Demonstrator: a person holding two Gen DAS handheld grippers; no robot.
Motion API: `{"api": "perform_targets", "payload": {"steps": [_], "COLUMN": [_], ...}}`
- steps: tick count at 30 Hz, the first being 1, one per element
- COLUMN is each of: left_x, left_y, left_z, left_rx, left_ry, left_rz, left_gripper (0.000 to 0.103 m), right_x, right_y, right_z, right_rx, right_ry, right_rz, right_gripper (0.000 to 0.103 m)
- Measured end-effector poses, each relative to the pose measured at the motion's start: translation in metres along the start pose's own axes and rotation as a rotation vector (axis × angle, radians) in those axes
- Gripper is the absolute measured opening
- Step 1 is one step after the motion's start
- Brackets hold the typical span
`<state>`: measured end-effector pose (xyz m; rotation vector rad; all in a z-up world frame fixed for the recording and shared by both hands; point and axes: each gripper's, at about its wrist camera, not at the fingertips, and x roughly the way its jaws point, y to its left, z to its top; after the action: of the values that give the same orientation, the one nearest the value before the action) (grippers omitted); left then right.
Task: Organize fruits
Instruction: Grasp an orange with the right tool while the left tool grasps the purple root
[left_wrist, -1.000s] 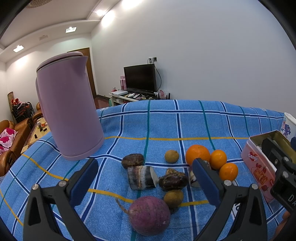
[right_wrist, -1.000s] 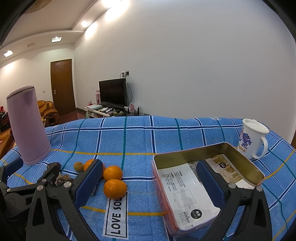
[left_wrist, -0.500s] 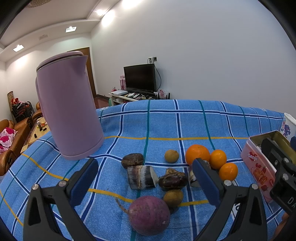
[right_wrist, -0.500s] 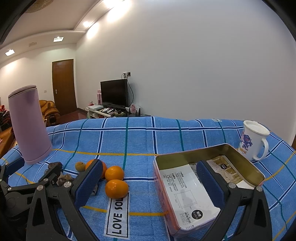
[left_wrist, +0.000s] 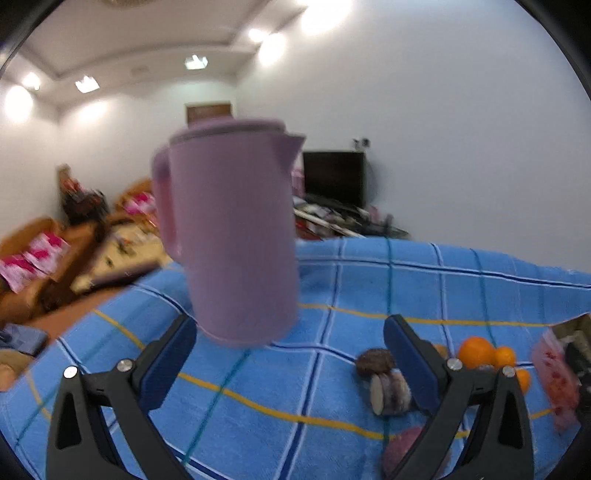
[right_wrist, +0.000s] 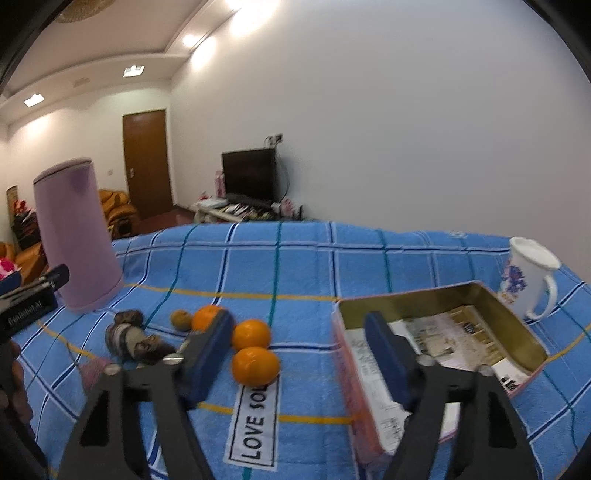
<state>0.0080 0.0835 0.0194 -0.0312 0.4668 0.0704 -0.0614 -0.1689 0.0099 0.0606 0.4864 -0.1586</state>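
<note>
We judged the best move was to bring the right gripper (right_wrist: 299, 354), its jaws half closed on nothing after narrowing, squarely over the nearest orange (right_wrist: 255, 365) beside the open tin (right_wrist: 436, 295). The left gripper (left_wrist: 288, 354) stood spread and empty. The oranges were small, round and glossy.

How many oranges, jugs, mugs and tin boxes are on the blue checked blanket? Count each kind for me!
Round orange fruits: 3
Tall lilac plastic jug: 1
White mug with a purple print: 1
Open pink metal tin box: 1
Total: 6
</note>
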Motion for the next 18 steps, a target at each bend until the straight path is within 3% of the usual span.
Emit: {"api": "perform_targets", "payload": {"steps": [2,5,9,12,18], "left_x": [0.001,0.004,0.008,0.003,0.000], "left_y": [0.005,0.001,-0.027,-0.047,-0.063], "left_z": [-0.001,-0.004,-0.015,-0.025,-0.035], "left_rx": [-0.034,-0.046,0.064,0.165,0.239], "left_ry": [0.045,0.128,0.240,0.268,0.324], "left_rz": [-0.077,-0.219,-0.352,-0.374,-0.401], "left_gripper": [0.102,0.096,0.087,0.087,0.086], "right_x": [0.004,0.006,0.012,0.023,0.032], "right_y": [0.001,0.001,-0.002,-0.002,0.006], "right_z": [-0.001,-0.002,-0.002,-0.005,-0.008], "right_rx": [0.003,0.010,0.009,0.003,-0.024], "right_ry": [0.029,0.047,0.085,0.141,0.189], "right_rz": [0.027,0.043,0.059,0.080,0.136], "right_gripper": [0.057,0.056,0.057,0.057,0.057]}}
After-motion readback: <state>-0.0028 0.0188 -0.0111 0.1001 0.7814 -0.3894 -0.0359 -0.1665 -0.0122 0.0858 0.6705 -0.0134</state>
